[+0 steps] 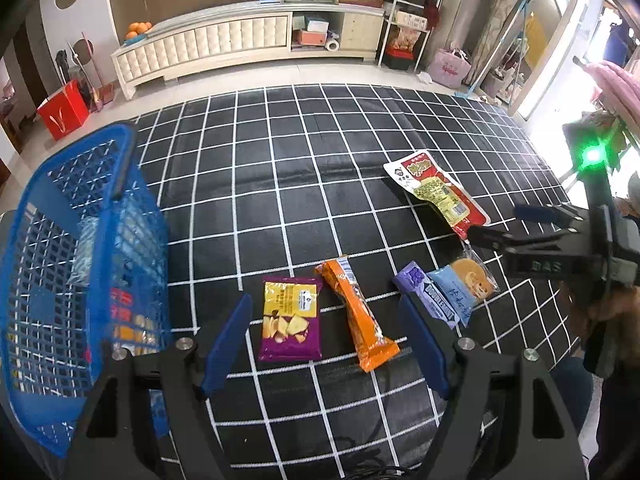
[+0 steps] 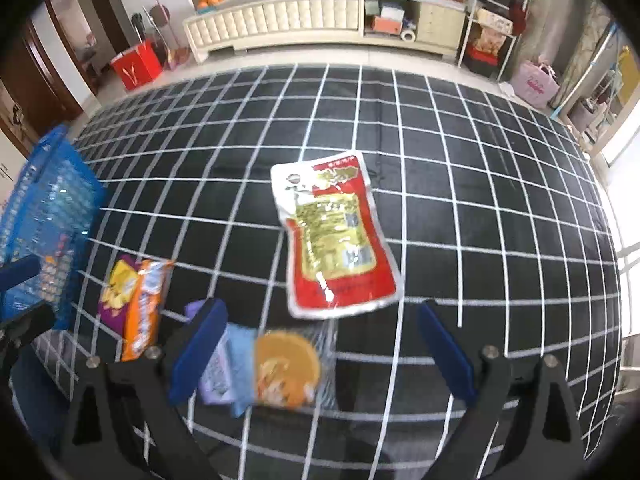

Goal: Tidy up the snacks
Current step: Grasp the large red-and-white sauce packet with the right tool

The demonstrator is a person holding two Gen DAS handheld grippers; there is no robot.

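Home living room: long cream TV cabinet (image 1: 244,40) at 12 o'clock, cluttered rack (image 1: 408,12) at 1 o'clock

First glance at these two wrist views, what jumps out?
The black cloth with white grid lines fills both views. On it a red and white pouch lies alone toward the far right, while a purple chip bag, an orange wrapper and a few small packets sit in a near row. A blue mesh basket with some snacks already inside stands at the left edge, and both the left claw and right claw are open and empty.
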